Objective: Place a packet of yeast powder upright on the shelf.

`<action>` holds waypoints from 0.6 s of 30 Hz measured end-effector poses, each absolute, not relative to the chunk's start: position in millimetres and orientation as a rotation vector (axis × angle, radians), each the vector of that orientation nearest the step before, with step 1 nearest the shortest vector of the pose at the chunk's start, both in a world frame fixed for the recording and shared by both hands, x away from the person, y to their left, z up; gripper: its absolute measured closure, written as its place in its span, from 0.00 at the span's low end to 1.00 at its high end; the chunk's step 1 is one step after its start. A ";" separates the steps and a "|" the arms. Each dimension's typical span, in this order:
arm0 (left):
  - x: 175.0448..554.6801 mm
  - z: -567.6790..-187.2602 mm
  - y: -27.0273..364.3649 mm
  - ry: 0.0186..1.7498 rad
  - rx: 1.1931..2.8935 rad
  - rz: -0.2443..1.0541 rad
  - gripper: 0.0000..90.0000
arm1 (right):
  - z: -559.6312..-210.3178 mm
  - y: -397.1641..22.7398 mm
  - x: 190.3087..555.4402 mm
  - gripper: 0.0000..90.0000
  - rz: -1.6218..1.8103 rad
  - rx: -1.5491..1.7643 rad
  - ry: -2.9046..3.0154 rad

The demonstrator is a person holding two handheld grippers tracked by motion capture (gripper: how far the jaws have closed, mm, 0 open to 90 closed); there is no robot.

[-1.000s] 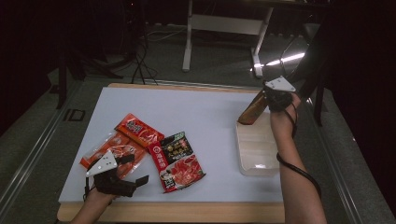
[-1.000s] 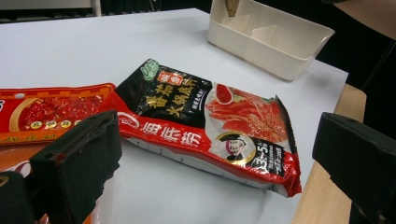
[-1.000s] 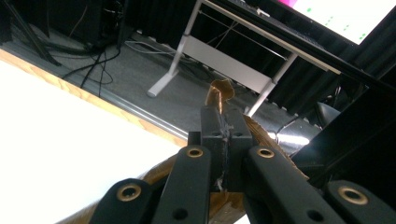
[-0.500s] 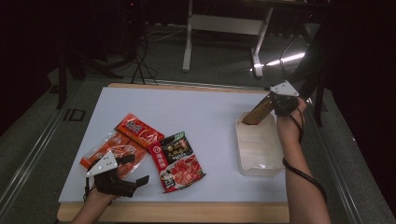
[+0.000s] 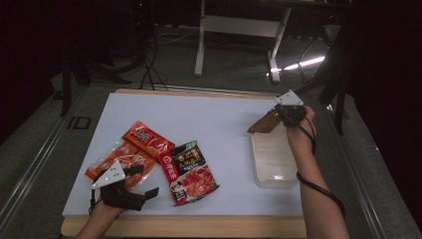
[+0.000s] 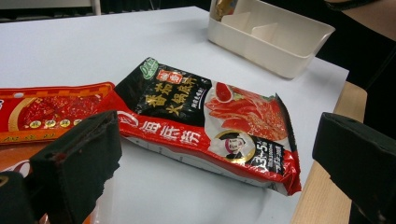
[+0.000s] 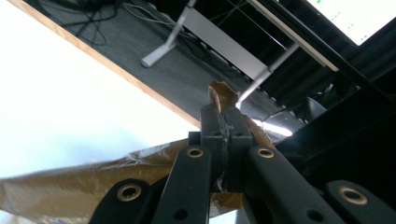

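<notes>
My right gripper (image 5: 281, 117) is shut on one end of a brown packet (image 5: 262, 123), which slants down to the left over the far end of a white divided tray (image 5: 274, 174). In the right gripper view the jaws (image 7: 225, 126) pinch the crinkled brown packet (image 7: 88, 189). My left gripper (image 5: 147, 180) rests open at the front left of the table, beside a black-and-red food packet (image 5: 188, 169). In the left gripper view that black-and-red packet (image 6: 205, 116) lies flat ahead of the wide-apart jaws, untouched.
A red packet (image 5: 148, 140) and an orange packet (image 5: 110, 160) lie overlapping left of the black-and-red one. The white board (image 5: 209, 119) sits on a wooden table whose edge (image 5: 199, 226) runs along the front. The white tray (image 6: 280, 51) stands far right in the left gripper view.
The right hand has sunk a little toward the tray and the brown packet has tipped flatter, its free end now lower. The left gripper has not moved.
</notes>
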State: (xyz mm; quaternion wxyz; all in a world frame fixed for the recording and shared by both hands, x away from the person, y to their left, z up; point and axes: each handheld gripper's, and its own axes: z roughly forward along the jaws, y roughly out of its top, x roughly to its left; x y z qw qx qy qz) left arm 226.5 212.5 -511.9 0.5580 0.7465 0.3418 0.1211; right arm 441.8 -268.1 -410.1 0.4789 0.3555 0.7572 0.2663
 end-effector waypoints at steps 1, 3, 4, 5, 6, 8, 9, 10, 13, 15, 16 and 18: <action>226.5 -511.9 212.6 0.806 1.760 0.285 0.02 | -410.5 -269.9 442.0 1.00 0.649 0.876 1.846; 226.5 -512.0 212.7 0.808 1.759 0.285 0.02 | -410.9 -275.9 442.9 1.00 0.640 0.892 1.841; 226.5 -511.9 212.8 0.808 1.760 0.286 0.02 | -410.9 -279.2 443.3 1.00 0.639 0.900 1.837; 226.4 -511.9 212.8 0.807 1.759 0.286 0.02 | -410.6 -282.7 443.7 1.00 0.641 0.910 1.835; 226.4 -511.9 212.8 0.808 1.759 0.286 0.02 | -410.6 -285.8 444.0 1.00 0.637 0.916 1.830; 226.4 -511.9 212.8 0.808 1.759 0.286 0.02 | -410.2 -288.6 444.3 1.00 0.635 0.925 1.827; 226.5 -512.0 212.4 0.808 1.760 0.285 0.02 | -410.2 -288.6 444.3 1.00 0.635 0.925 1.827; 226.6 -512.0 212.4 0.809 1.759 0.284 0.02 | -408.0 -294.8 444.2 1.00 0.631 0.936 1.805; 226.7 -512.2 212.1 0.809 1.761 0.283 0.02 | -403.7 -297.1 442.7 1.00 0.634 0.936 1.777; 226.8 -512.2 212.1 0.808 1.763 0.282 0.02 | -403.8 -293.4 442.5 1.00 0.640 0.923 1.792; 226.7 -512.0 212.1 0.807 1.762 0.283 0.02 | -405.4 -289.8 442.1 1.00 0.625 0.903 1.803; 226.5 -512.0 212.2 0.807 1.761 0.284 0.02 | -410.0 -280.8 441.8 1.00 0.603 0.860 1.840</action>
